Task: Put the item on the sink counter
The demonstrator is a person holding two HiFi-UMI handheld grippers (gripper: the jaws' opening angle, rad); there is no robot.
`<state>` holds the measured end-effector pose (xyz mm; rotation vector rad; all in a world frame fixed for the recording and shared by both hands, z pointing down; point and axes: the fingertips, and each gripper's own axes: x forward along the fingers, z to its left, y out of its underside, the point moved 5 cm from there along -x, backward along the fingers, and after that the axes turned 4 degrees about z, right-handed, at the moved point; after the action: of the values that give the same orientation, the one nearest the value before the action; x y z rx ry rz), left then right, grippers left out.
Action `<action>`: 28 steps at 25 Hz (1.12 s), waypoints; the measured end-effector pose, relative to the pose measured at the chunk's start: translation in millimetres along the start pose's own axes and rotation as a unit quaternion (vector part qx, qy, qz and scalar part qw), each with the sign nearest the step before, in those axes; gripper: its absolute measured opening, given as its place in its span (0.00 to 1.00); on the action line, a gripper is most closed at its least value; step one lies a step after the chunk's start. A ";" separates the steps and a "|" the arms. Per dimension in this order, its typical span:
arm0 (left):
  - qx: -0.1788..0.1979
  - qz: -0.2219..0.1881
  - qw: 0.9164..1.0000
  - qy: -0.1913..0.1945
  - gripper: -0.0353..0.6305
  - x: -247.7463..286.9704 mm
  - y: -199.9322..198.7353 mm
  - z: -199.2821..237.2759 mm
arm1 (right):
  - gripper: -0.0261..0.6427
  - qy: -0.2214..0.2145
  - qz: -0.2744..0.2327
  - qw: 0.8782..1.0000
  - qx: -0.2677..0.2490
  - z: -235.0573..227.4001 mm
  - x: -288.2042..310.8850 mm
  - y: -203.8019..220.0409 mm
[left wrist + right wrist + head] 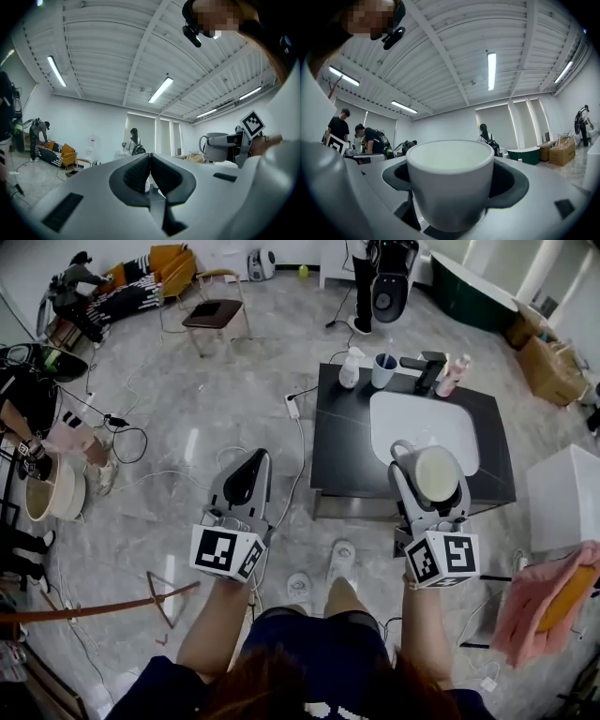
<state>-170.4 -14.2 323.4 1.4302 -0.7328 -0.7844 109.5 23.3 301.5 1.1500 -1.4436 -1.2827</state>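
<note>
Right tool (429, 470) pinches the mug (450, 187) upright: keep it level and set it on bare table (342, 442) left of the basin (412, 423). Left tool (248, 474) hangs pressed together, empty.

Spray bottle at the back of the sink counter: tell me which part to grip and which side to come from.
Grip the spray bottle round its body, below the trigger head. It stands upright at the counter's back left corner with a cup close on its right, so come from the open left side, probably with the left gripper, shut and empty now.
</note>
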 end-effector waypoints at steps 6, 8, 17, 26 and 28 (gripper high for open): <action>0.005 -0.002 1.000 -0.023 0.09 57.2 0.2 14.6 | 0.72 -0.026 -0.005 1.000 0.004 -33.0 64.7 -4.3; 0.009 -0.006 0.999 -0.034 0.09 78.9 -5.0 18.0 | 0.72 -0.039 -0.009 0.999 0.004 -46.4 87.4 -12.0; 0.013 -0.013 0.996 -0.087 0.09 163.2 -2.0 29.0 | 0.72 -0.112 -0.006 0.994 -0.007 -93.1 179.6 -11.8; -0.006 0.019 0.994 -0.107 0.09 194.7 33.6 58.5 | 0.72 -0.145 0.071 0.987 0.010 -77.7 223.9 61.1; -0.011 0.028 0.995 -0.099 0.09 201.7 44.0 69.0 | 0.72 -0.145 0.089 0.985 0.007 -67.5 230.6 83.4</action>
<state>-112.8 -220.2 363.3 1.3177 -0.9095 -0.8965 121.7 -212.2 396.9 0.8452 -1.7269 -1.3539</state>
